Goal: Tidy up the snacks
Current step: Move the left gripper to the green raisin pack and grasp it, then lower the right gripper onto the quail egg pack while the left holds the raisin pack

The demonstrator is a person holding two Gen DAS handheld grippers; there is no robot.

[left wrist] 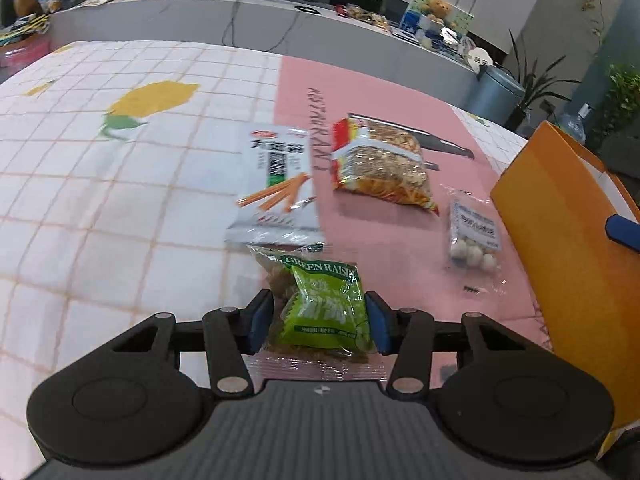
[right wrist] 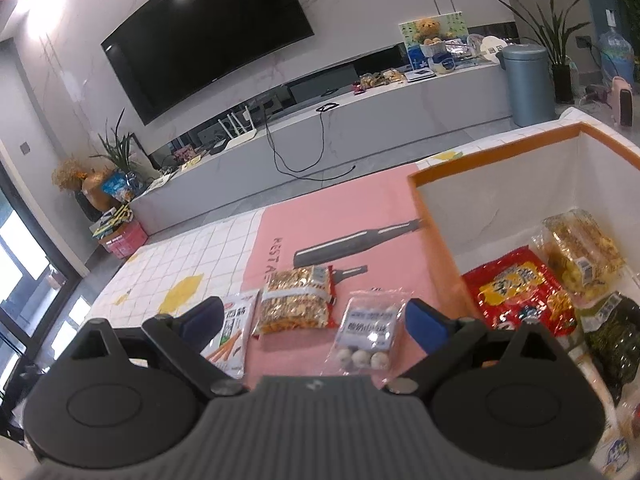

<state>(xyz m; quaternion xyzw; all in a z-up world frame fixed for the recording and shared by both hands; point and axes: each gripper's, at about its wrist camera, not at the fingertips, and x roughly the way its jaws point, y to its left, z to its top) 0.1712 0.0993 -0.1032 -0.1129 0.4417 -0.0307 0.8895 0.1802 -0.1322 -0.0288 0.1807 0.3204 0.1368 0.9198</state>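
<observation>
Snacks are partly sorted, by my reading: in the right wrist view the orange box [right wrist: 496, 160] at 3 o'clock already holds a red packet [right wrist: 520, 292], a yellow packet [right wrist: 584, 256] and a dark green packet [right wrist: 616, 340]. Four remain outside it. I have the green raisin packet [left wrist: 324, 304] pinched between the blue pads of the left gripper [left wrist: 320, 320], its jaws about half closed on the packet's sides, with the clear sealed edge toward the camera. It seems lifted off the table [left wrist: 100, 208], though I cannot be sure.

Beyond it at 12 o'clock lies the white stick-snack packet [left wrist: 276, 184], the mixed-nut packet [left wrist: 380, 164] at 1 o'clock, and the clear bag of white balls [left wrist: 474, 236] at 2 o'clock, just beside the box wall.

My right gripper [right wrist: 316, 320] holds nothing; its jaws stand wide, with that bag of white balls lying on the table between and just beyond the fingertips, untouched. I'd take that one next.
</observation>
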